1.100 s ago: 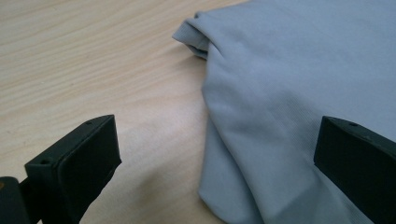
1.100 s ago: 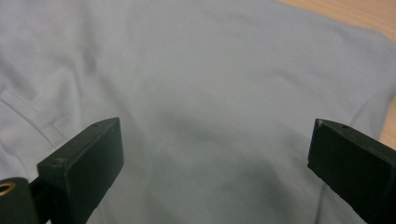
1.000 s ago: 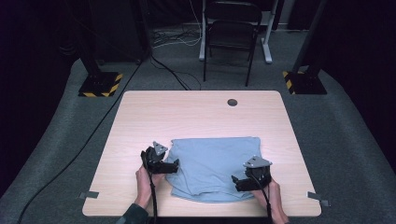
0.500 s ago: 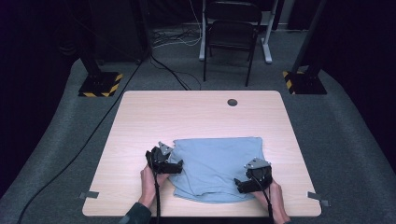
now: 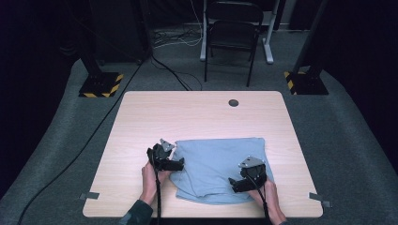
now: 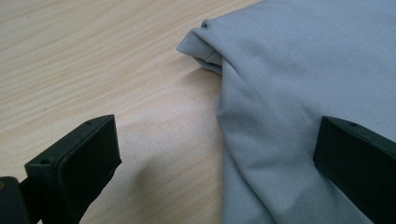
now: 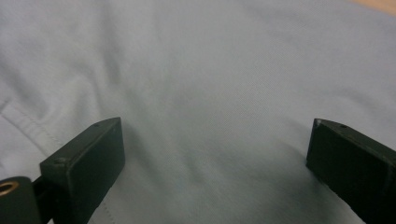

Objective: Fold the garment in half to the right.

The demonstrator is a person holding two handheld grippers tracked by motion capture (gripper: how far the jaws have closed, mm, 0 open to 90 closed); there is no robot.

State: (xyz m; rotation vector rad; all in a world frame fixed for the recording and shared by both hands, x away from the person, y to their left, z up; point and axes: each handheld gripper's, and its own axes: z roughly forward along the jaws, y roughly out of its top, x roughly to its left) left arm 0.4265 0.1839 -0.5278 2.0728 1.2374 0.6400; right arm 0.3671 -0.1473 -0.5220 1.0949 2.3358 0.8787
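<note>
A light blue cloth (image 5: 218, 166) lies folded on the near half of the wooden surface (image 5: 197, 115), closer to the person's right side than the left. Its far edge runs nearly straight, while the near edge bulges and shows a second layer peeking out beneath.

In the left gripper view the cloth (image 6: 308, 93) has a tucked, folded corner at its far left, and its left edge falls between the two jaws, one over bare wood and the other over the fabric. The left claw (image 5: 179, 164) stands wide open with nothing in its grip, sitting at the left edge of the cloth. The left hand (image 5: 152, 180) holds it from below, with a dark sleeve (image 5: 136, 214) at the bottom edge.

The right claw (image 5: 234, 183) rests over the near right part of the cloth, also wide open and holding nothing. In the right gripper view, fabric (image 7: 210, 93) spreads under both jaws, with a stitched seam at the left. The right hand (image 5: 267, 201) grips it from behind.

Farther out, a dark round hole (image 5: 233, 102) sits near the far edge of the surface. Beyond, a black folding chair (image 5: 232, 33) stands on the grey carpet (image 5: 56, 140), and cables trail across the floor.
</note>
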